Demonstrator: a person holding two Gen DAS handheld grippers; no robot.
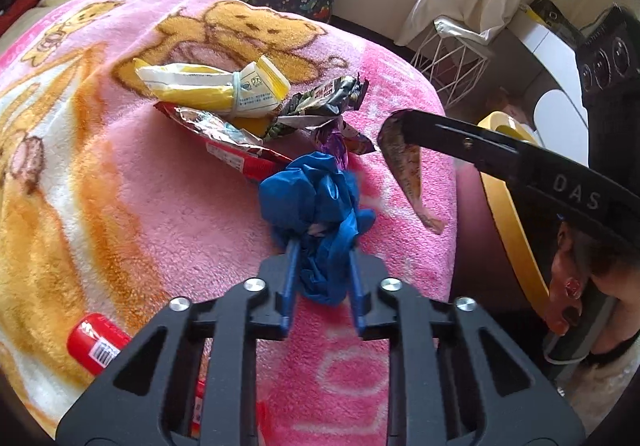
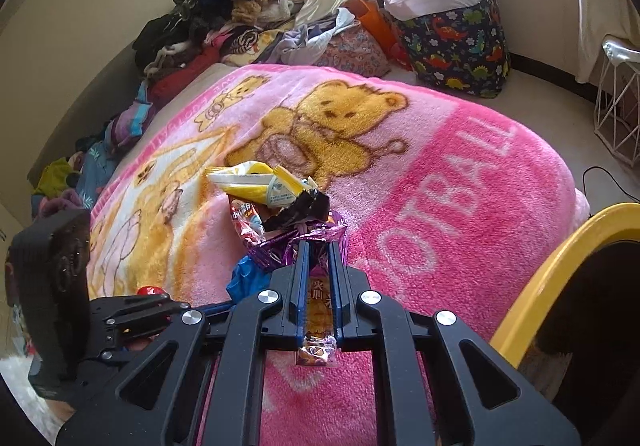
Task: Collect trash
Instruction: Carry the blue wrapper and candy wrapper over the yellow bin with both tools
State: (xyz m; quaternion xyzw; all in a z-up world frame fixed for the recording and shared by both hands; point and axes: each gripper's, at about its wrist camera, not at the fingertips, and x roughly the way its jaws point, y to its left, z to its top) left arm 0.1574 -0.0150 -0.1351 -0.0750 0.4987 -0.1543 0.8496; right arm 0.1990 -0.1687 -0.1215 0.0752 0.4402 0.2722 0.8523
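On pink blanket (image 1: 140,205): left gripper (image 1: 324,246) clamps blue bag (image 1: 316,201); right gripper (image 2: 319,258) clamps purple wrapper (image 2: 316,242).

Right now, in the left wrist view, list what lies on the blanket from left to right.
Red wrapper with a barcode → yellow and white packet → crumpled blue plastic, clamped in the left gripper → brownish scrap at the tip of the right gripper → yellow bin rim off the blanket's edge.

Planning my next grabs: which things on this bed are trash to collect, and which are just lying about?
Trash:
- crumpled blue bag, in the left gripper
- purple wrapper, in the right gripper
- yellow packet
- red foil wrapper
- black wrapper
- red tube

Lying about:
- pink blanket
- dinosaur-print bag
- clothes pile
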